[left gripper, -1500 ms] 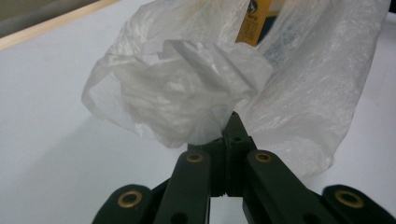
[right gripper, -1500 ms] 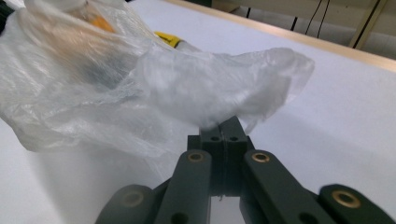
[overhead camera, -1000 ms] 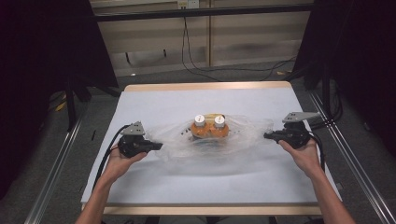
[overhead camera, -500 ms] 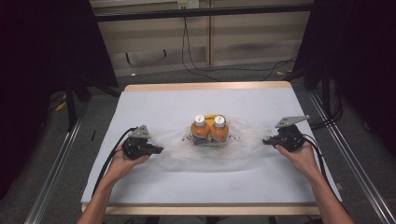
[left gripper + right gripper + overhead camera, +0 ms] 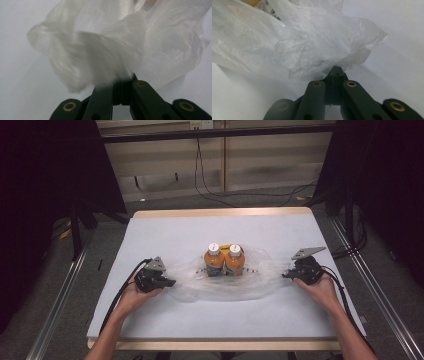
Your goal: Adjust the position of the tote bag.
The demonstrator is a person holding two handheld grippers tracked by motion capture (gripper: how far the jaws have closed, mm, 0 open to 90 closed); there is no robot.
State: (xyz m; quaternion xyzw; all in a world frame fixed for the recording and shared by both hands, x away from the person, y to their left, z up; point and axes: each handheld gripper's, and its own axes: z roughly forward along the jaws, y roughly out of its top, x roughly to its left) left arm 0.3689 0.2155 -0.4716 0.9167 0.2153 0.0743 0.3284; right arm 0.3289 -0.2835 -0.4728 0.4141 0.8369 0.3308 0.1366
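A clear plastic bag (image 5: 260,275) lies spread across the white table (image 5: 200,235), with two orange bottles (image 5: 224,261) with white caps standing side by side inside it. My left gripper (image 5: 170,283) is shut on the bag's left end, and the crumpled film (image 5: 100,50) bunches up just beyond its closed jaws. At the bag's right end my right gripper (image 5: 286,275) is shut on the film too, which (image 5: 312,50) wrinkles out from its pinched tips. Both hands sit low, near the table surface.
The table has a wooden rim (image 5: 220,213) at the far edge. Metal rails (image 5: 60,305) run along both sides on the floor. Cables (image 5: 210,190) hang and lie on the floor behind the table. Dark curtains (image 5: 50,180) flank the area.
Both grippers have sunk toward the table with the bag's ends still pinched. The bag and the bottles have come down and now rest lower and flatter on the table.
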